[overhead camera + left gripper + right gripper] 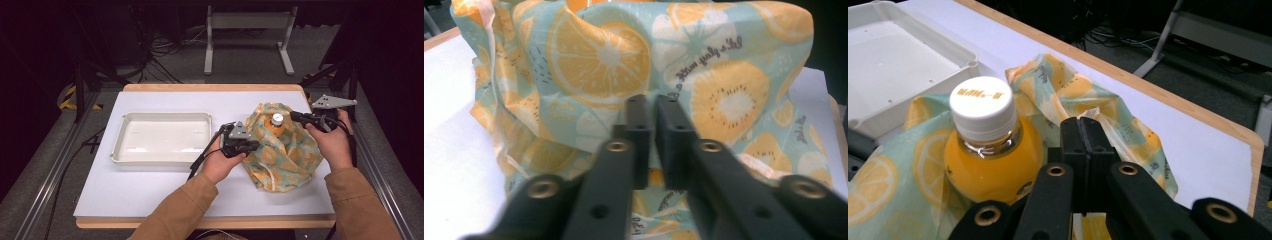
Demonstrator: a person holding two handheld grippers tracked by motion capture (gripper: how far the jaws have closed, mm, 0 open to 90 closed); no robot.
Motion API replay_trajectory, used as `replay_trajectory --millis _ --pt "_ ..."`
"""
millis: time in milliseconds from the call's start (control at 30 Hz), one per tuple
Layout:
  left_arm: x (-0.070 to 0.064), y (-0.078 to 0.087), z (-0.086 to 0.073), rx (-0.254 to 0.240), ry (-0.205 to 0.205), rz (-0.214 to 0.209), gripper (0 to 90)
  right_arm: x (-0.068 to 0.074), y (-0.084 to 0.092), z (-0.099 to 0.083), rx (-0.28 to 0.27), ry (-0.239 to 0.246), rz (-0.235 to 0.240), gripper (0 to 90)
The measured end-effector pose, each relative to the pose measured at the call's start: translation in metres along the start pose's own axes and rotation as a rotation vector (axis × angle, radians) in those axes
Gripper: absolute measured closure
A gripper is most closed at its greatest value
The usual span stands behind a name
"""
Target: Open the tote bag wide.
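Cloth (724,65) pinched in both jaws

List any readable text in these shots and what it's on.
Cloth: dark script beside the fruit slices, roughly "let's play with...", blurred, so not certain.
Bottle cap: short orange print on the white top, too blurred to read.
Tray: no text that I can see.

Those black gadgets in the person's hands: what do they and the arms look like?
Each hand-held gripper, left gripper and right gripper, is matt black with two straight blocky jaws on arms fastened by brass-coloured rivets. A grey three-cornered plate tops each; a thin black cable trails away. The tan-brown sleeves are long.
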State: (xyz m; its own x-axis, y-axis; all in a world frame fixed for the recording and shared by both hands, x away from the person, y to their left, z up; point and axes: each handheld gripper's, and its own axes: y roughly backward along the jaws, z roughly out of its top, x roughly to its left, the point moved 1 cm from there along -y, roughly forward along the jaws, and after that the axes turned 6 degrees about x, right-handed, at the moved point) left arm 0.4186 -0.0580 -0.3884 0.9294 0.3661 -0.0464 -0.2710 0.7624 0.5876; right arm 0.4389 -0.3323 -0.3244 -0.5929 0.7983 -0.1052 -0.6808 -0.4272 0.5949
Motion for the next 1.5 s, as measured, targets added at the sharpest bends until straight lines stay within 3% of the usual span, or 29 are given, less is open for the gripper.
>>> replay_trajectory --millis 133,300,533,800,900,1033,1100,1367,1500 --pt "0.0 0.005 0.0 0.007 -0.014 0.027 89.9 -0.003 -0.002 0.0 -0.004 -0.017 -0.032 90.0" --pt "0.003 0.009 -0.003 -0.001 0.0 0.039 89.9 -0.014 -0.008 -0.006 -0.014 -0.079 -0.045 90.0" --pt "0.001 0.011 -0.006 0.0 -0.005 0.025 89.7 -0.026 -0.025 -0.022 0.039 -0.128 -0.069 90.0" --pt "-0.003 0.011 -0.008 0.013 -0.008 -0.008 88.1 -0.032 -0.042 -0.044 0.082 -0.161 -0.049 90.0" --pt "-0.005 0.01 -0.008 0.013 -0.004 -0.004 77.1 -0.031 -0.049 -0.05 0.109 -0.16 -0.045 90.0" --pt "-0.004 0.005 -0.009 0.016 0.014 0.022 44.9 -0.029 -0.057 -0.059 0.148 -0.158 -0.038 90.0" --pt "-0.004 0.002 -0.01 0.015 0.032 0.018 34.7 -0.027 -0.06 -0.063 0.169 -0.161 -0.031 90.0" --pt "-0.002 -0.001 -0.007 -0.014 0.046 0.033 20.3 -0.025 -0.066 -0.074 0.234 -0.183 0.001 89.9" --pt "-0.003 -0.007 -0.002 -0.024 0.028 0.04 16.6 -0.024 -0.062 -0.074 0.229 -0.186 0.011 89.3"
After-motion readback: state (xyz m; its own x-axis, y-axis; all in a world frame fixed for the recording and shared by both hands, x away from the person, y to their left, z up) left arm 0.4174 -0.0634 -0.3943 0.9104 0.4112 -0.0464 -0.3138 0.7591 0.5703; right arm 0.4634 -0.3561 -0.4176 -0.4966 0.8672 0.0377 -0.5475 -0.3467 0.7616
